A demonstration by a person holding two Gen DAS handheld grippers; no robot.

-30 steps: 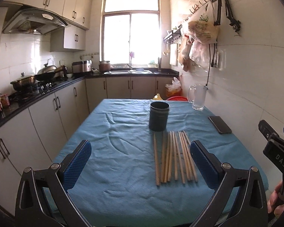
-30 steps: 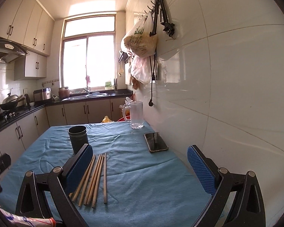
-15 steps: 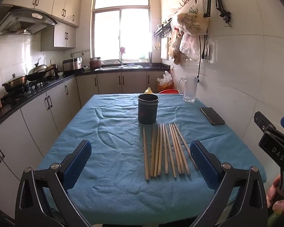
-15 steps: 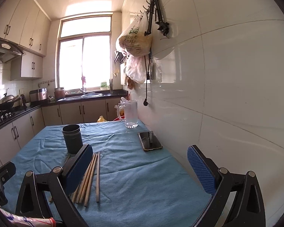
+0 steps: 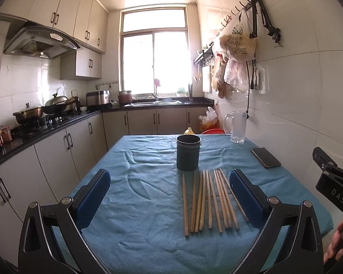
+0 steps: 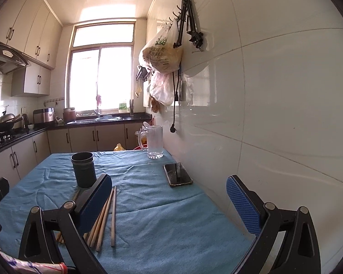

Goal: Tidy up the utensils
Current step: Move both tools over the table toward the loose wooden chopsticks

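Observation:
Several wooden chopsticks (image 5: 209, 199) lie side by side on the blue tablecloth (image 5: 144, 182), just in front of a dark cylindrical holder (image 5: 188, 151) that stands upright and looks empty. My left gripper (image 5: 170, 196) is open and empty, held above the near part of the table, with the chopsticks between its blue pads. My right gripper (image 6: 169, 202) is open and empty, to the right of the chopsticks (image 6: 104, 219), whose left part its left finger hides. The holder (image 6: 83, 169) stands beyond that finger.
A black phone (image 5: 265, 157) lies near the table's right edge by the tiled wall. A glass mug (image 5: 238, 126) stands at the far right corner. Kitchen cabinets and a stove run along the left. Plastic bags (image 6: 161, 57) hang on the wall.
Both cameras have tilted upward and drawn back a little. The chopsticks and holder have not moved. Both grippers stay open.

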